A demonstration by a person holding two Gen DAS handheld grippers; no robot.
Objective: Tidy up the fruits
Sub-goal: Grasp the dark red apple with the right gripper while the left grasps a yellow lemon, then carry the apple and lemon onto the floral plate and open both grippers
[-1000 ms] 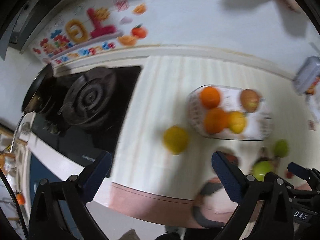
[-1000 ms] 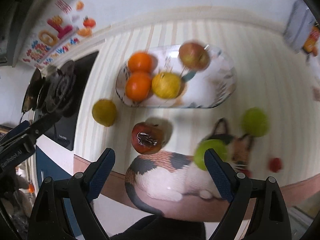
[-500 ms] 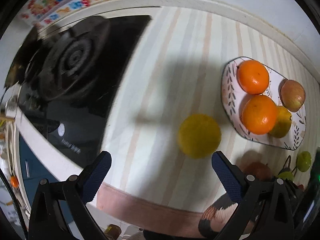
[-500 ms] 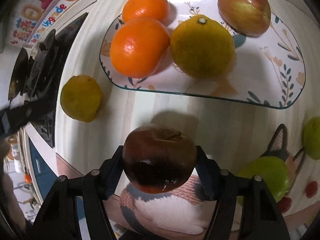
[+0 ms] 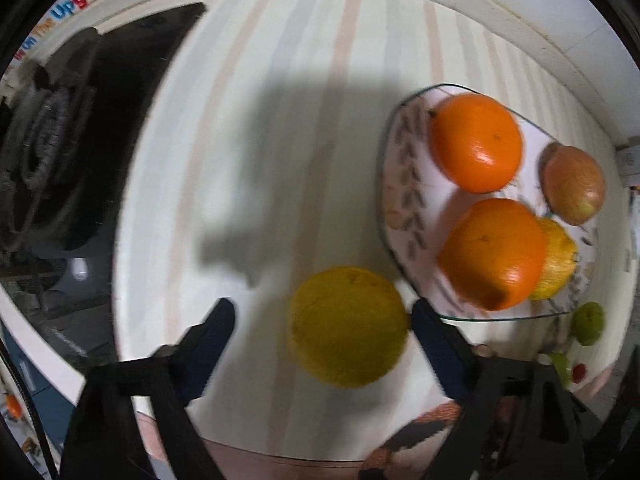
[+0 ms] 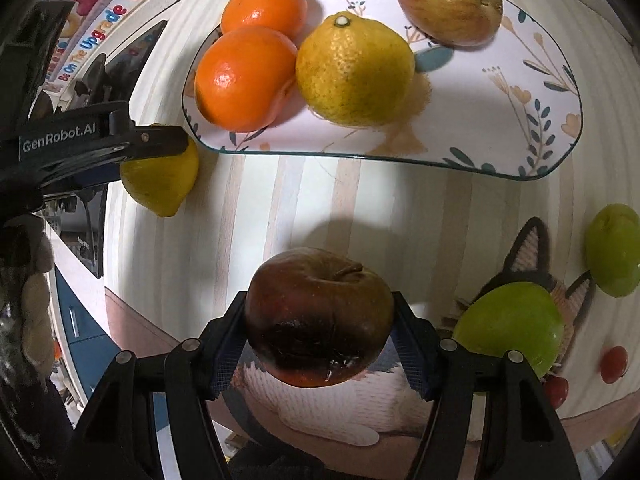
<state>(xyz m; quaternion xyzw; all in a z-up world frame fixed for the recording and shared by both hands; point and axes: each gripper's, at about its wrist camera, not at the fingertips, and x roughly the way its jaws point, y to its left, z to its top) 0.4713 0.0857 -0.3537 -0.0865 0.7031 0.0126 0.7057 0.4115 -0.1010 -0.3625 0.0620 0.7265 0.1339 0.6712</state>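
My right gripper (image 6: pixel 320 328) is shut on a dark red apple (image 6: pixel 318 316) with a blackened patch, held just above the mat. My left gripper (image 5: pixel 322 334) is open around a yellow citrus fruit (image 5: pixel 347 326) lying on the striped mat; its right finger touches the fruit and its left finger stands apart. That fruit (image 6: pixel 162 178) and the left gripper's arm also show in the right wrist view. A floral glass plate (image 6: pixel 500 120) beyond holds two oranges (image 6: pixel 244 78), a yellow citrus (image 6: pixel 354 70) and a red-green apple (image 6: pixel 450 2).
Two green fruits (image 6: pixel 512 326) and small red tomatoes (image 6: pixel 614 364) lie on the mat's cat print at the right. A black gas stove (image 5: pixel 60 160) is at the left. The counter's front edge runs close below both grippers. A wall stands behind the plate.
My left gripper has come down and forward so that its fingers flank the yellow fruit. My right gripper closed on the dark apple earlier and still holds it, now slightly raised.
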